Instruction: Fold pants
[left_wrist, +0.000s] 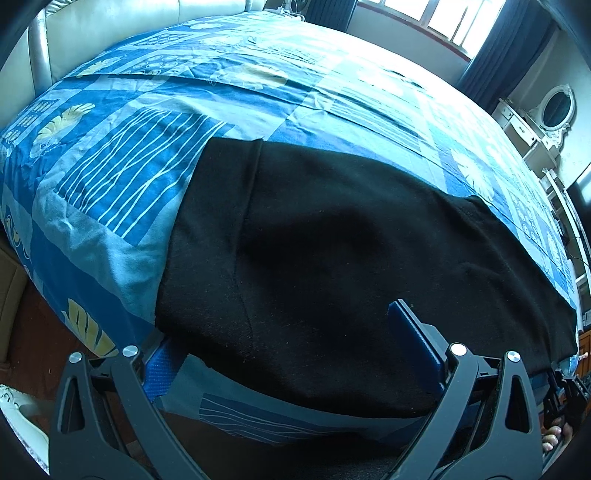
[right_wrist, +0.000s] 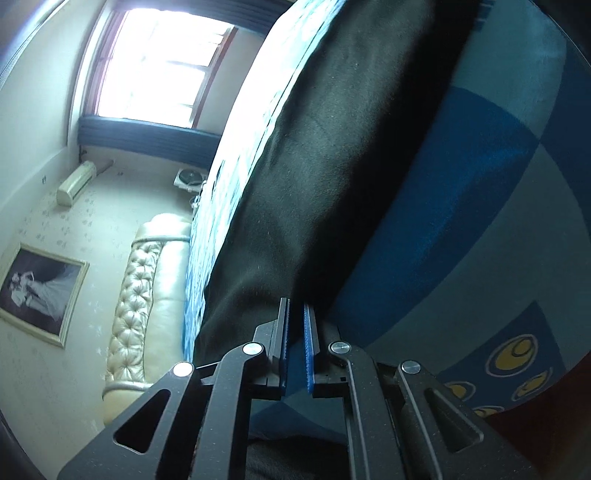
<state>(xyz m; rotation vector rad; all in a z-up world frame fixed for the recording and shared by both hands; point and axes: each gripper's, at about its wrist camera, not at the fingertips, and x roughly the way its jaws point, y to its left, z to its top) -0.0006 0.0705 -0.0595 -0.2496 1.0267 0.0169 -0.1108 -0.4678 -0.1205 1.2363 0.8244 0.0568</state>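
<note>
**A:** Start at the right gripper (right_wrist: 297, 325). What is it doing?

**B:** Its two blue pads are drawn close together, with the near edge of the black pants (right_wrist: 295, 184) running in between them. I read that as a pinch on the cloth, so the edge can be lifted for a fold.

**A:** Why is that view so tilted?

**B:** The gripper is rolled onto its side, which puts one pad over the edge and one under it. That suits cloth lying flat on the bed (right_wrist: 498, 206).

**A:** And the left gripper (left_wrist: 280, 332)?

**B:** Its jaws stand wide apart. One blue pad lies over the pants (left_wrist: 332, 240), and the other sits down at the near edge, partly under the cloth. Nothing is pinched there yet. I judge it is set to take the same long edge further along.

**A:** So where are the pants?

**B:** They are spread flat along the near side of the bed, on the blue patterned sheet (left_wrist: 129, 177), with one end reaching the mattress edge. A grip at two points should keep the edge straight when it goes over.
</note>
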